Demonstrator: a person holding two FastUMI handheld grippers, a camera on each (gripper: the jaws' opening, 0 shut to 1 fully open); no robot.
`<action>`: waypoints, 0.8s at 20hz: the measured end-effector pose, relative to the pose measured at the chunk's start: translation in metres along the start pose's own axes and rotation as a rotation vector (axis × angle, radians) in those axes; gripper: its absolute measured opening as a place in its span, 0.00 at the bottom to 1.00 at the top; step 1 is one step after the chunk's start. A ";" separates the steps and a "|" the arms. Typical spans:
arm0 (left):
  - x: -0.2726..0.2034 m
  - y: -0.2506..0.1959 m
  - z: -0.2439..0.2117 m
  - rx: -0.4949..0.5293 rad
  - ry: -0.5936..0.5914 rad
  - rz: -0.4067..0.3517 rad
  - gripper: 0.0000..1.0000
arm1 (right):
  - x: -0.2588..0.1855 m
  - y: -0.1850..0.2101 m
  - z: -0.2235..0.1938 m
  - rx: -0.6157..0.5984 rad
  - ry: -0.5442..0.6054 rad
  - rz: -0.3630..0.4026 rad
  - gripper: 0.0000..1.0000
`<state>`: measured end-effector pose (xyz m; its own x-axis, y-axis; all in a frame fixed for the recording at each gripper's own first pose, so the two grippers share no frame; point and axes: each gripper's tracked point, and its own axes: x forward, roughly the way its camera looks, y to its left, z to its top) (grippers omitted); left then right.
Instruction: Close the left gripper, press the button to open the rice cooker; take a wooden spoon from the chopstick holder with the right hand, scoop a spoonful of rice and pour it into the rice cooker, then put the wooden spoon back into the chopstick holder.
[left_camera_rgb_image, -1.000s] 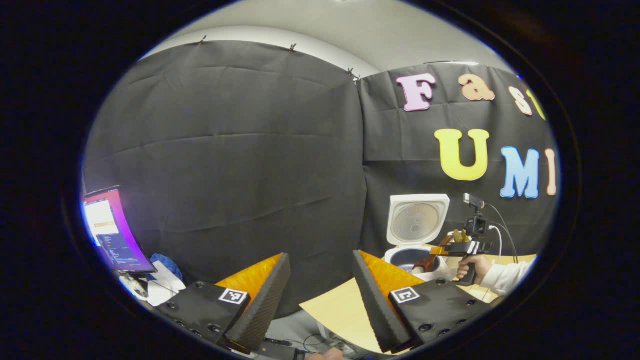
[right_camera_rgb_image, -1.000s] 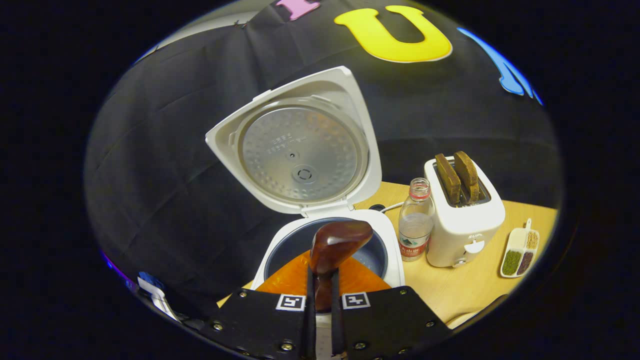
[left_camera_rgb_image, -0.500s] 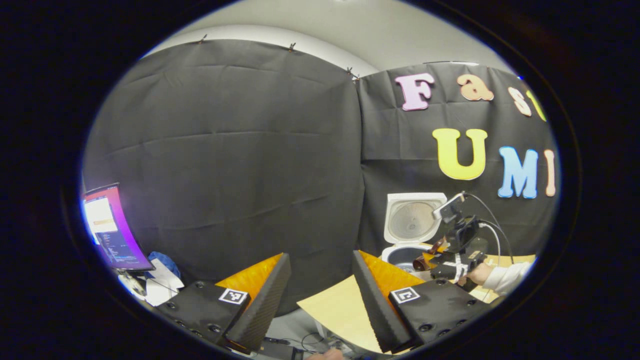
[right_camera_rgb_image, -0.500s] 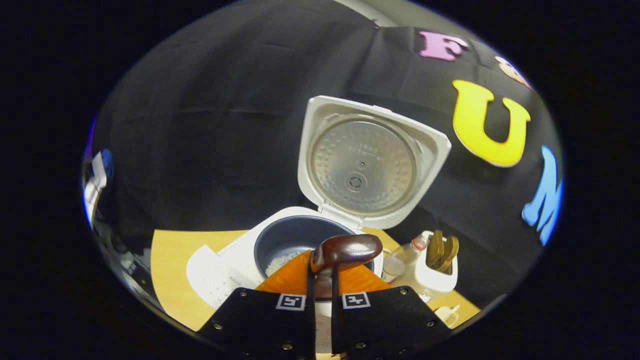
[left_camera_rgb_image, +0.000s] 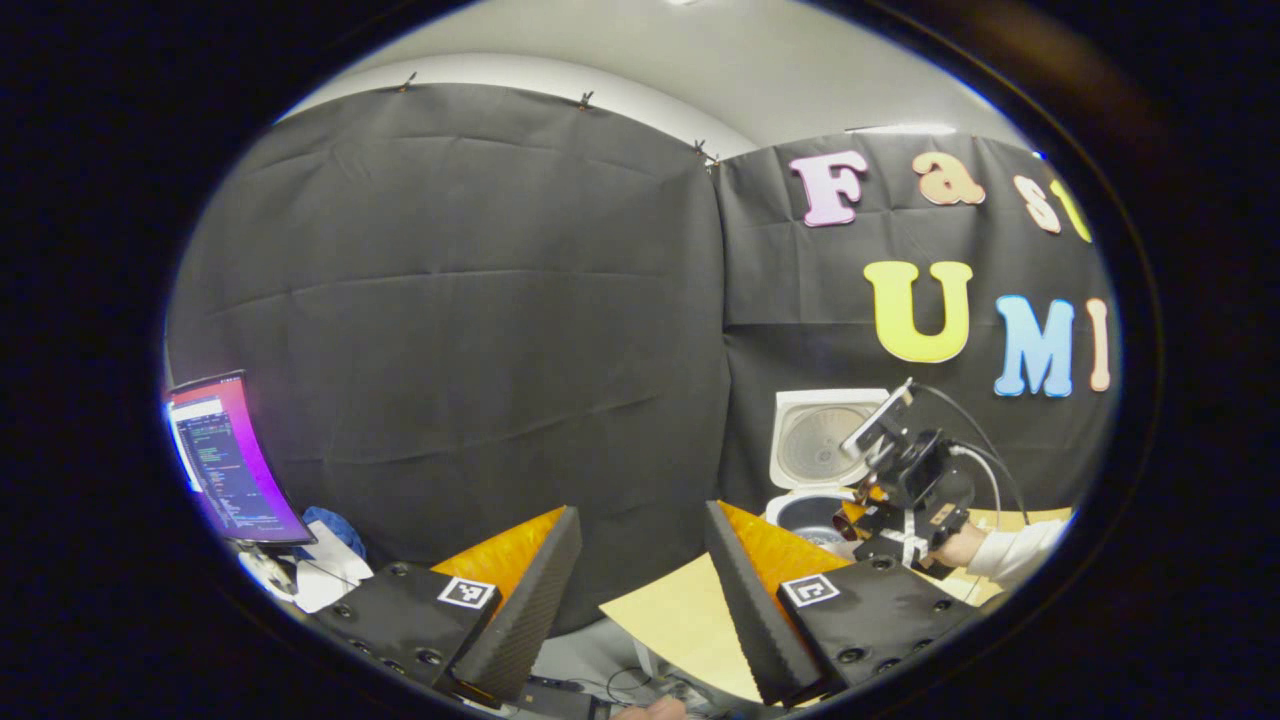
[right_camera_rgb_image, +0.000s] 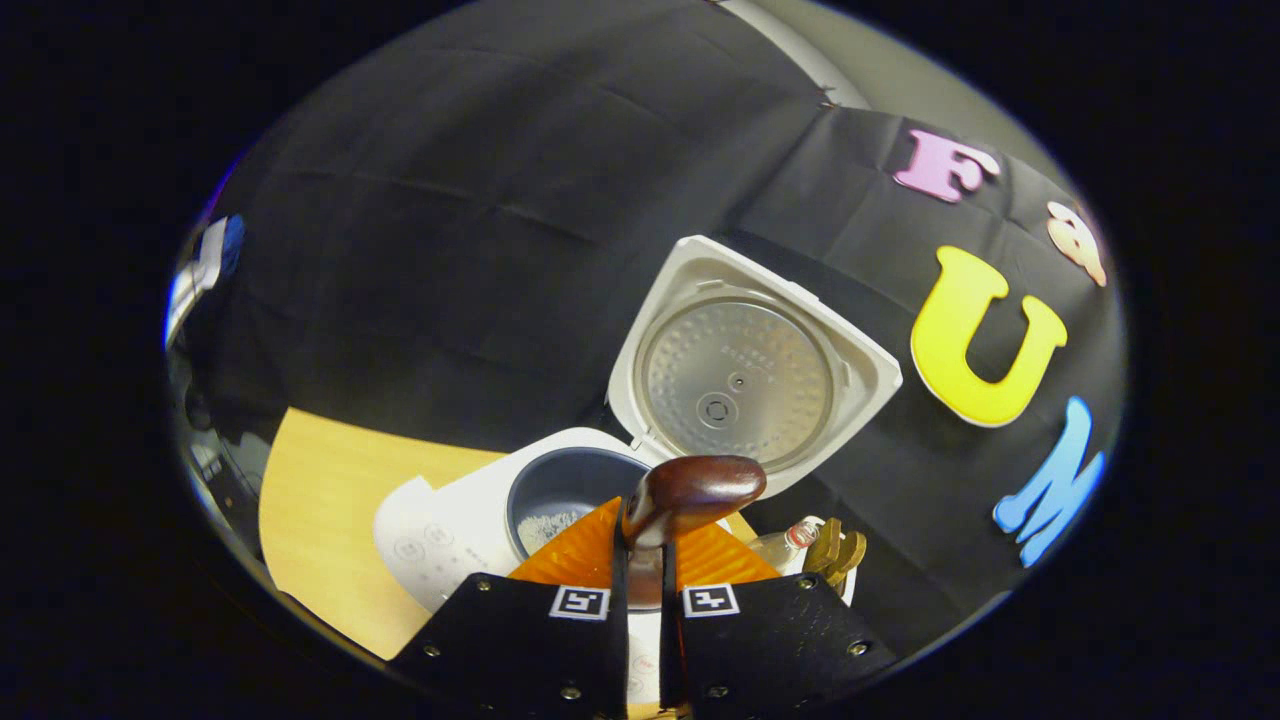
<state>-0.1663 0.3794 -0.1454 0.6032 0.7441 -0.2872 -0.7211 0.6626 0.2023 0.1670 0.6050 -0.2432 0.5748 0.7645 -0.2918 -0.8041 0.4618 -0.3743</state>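
Observation:
The white rice cooker (right_camera_rgb_image: 470, 515) stands open, lid (right_camera_rgb_image: 745, 370) raised, with a little rice on the bottom of its dark inner pot (right_camera_rgb_image: 560, 500). My right gripper (right_camera_rgb_image: 645, 575) is shut on the handle of the dark wooden spoon (right_camera_rgb_image: 690, 488), whose bowl is rolled over above the pot's right rim. In the left gripper view the rice cooker (left_camera_rgb_image: 815, 470) sits far right, with the right gripper (left_camera_rgb_image: 850, 515) tilted over it, held by a hand (left_camera_rgb_image: 955, 548). My left gripper (left_camera_rgb_image: 635, 590) is open, off the table's left corner, holding nothing.
A bottle (right_camera_rgb_image: 785, 545) and a toaster with toast slices (right_camera_rgb_image: 838, 550) stand right of the cooker. The wooden table (right_camera_rgb_image: 320, 500) extends to the left of it. A lit monitor (left_camera_rgb_image: 225, 465) and cloths (left_camera_rgb_image: 325, 555) lie off to the left, beyond the table.
The right gripper has rolled over, tipping the spoon above the pot; rice now lies in the pot. It kept tilting in the last half second. The left gripper stayed put.

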 end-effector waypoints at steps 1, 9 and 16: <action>-0.001 0.000 0.001 -0.004 -0.004 -0.006 0.87 | -0.005 -0.008 0.004 0.026 0.004 -0.010 0.13; -0.009 -0.017 0.016 -0.057 -0.065 -0.139 0.87 | -0.072 -0.072 0.012 0.312 0.029 -0.081 0.13; -0.017 -0.089 0.019 -0.125 -0.127 -0.421 0.87 | -0.206 -0.137 -0.010 0.652 0.040 -0.210 0.12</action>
<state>-0.1061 0.3093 -0.1406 0.8840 0.4218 -0.2018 -0.4350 0.9001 -0.0245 0.1600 0.3801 -0.1402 0.7233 0.6180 -0.3081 -0.5950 0.7842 0.1762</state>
